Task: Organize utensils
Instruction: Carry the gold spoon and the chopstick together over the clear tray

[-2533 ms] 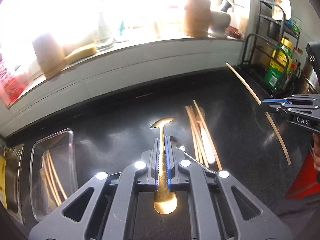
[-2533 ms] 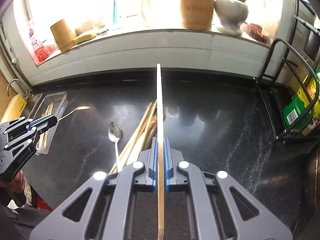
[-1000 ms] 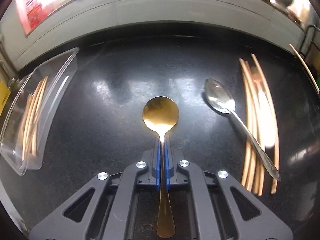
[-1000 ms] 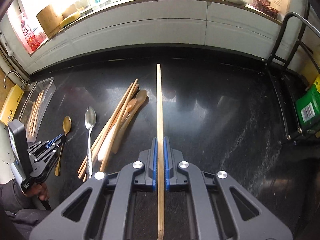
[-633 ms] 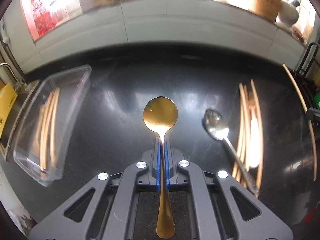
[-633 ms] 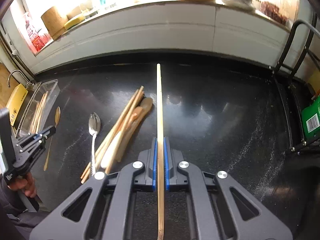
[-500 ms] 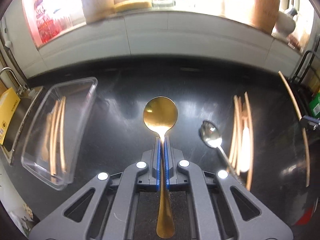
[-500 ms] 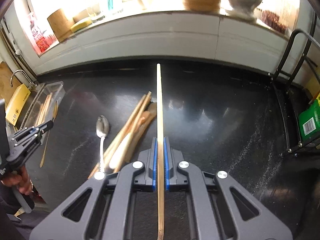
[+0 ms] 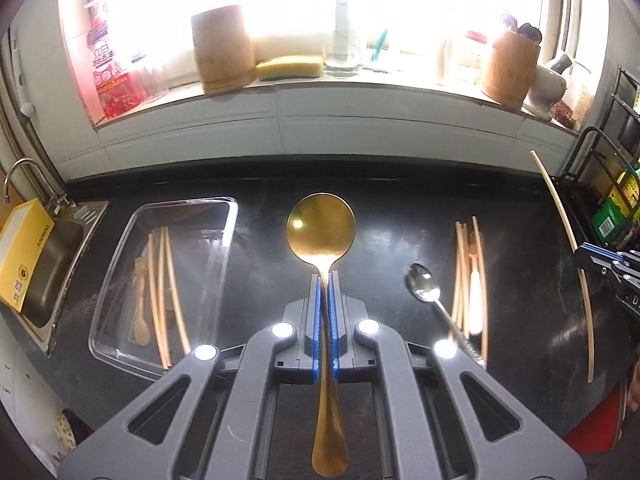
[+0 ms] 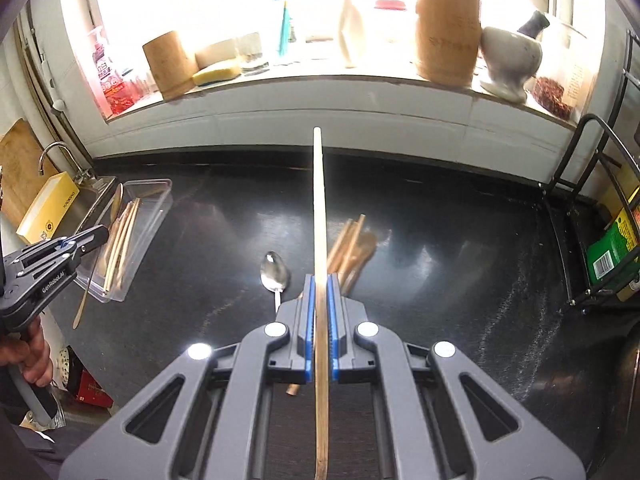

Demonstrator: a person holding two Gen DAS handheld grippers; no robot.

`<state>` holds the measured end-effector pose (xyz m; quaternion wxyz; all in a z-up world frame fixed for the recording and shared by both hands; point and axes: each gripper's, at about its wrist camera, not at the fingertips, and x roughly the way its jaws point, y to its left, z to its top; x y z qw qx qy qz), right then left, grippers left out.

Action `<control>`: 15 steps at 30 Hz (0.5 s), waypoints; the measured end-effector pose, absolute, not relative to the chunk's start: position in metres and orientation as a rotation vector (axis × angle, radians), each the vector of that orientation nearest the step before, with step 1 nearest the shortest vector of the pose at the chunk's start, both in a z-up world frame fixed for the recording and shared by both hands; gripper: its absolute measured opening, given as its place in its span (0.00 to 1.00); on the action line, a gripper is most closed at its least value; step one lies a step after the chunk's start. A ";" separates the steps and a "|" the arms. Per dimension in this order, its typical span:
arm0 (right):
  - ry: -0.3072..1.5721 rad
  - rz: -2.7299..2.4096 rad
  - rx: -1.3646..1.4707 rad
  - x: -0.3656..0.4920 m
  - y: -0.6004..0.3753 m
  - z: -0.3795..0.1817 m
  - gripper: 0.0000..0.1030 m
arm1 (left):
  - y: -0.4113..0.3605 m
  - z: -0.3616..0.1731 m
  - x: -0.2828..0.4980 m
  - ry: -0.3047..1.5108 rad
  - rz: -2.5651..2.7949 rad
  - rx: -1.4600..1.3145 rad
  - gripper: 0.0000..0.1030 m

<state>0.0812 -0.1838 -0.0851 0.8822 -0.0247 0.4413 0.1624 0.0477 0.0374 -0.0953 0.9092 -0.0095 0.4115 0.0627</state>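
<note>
My left gripper [image 9: 325, 280] is shut on the handle of a gold spoon [image 9: 321, 227], held above the black counter with its bowl pointing away. My right gripper [image 10: 320, 280] is shut on a long wooden chopstick [image 10: 318, 200]; that chopstick [image 9: 568, 248] shows at the right edge of the left wrist view. A clear plastic tray [image 9: 224, 248] at the left holds wooden chopsticks and a small wooden spoon. On the counter lie a silver spoon [image 9: 424, 288] and a bundle of wooden utensils [image 9: 470, 280]. The left gripper [image 10: 94, 236] also appears at the right wrist view's left edge.
A sink [image 9: 48, 264] with a yellow box [image 9: 24, 256] lies left of the tray. The windowsill carries wooden holders [image 9: 222, 54], a sponge, bottles and a mortar [image 10: 510, 60]. A black wire rack [image 10: 592, 208] with a green packet stands at the right.
Both grippers have risen with their utensils, so more of the counter, tray and windowsill shows. The left gripper now sits nearer the tray in the right wrist view.
</note>
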 end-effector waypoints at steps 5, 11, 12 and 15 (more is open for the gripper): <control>0.913 0.365 -0.068 0.078 -0.143 -0.080 0.06 | 0.073 -0.092 0.040 0.839 0.148 -0.034 0.03; 0.913 0.444 -0.097 0.079 -0.076 -0.080 0.06 | 0.124 -0.090 0.029 0.831 0.201 -0.054 0.03; 0.915 0.465 -0.103 0.081 -0.060 -0.081 0.07 | 0.133 -0.091 0.027 0.831 0.212 -0.059 0.03; 0.918 0.525 -0.120 0.084 -0.016 -0.083 0.07 | 0.167 -0.092 0.018 0.833 0.253 -0.082 0.03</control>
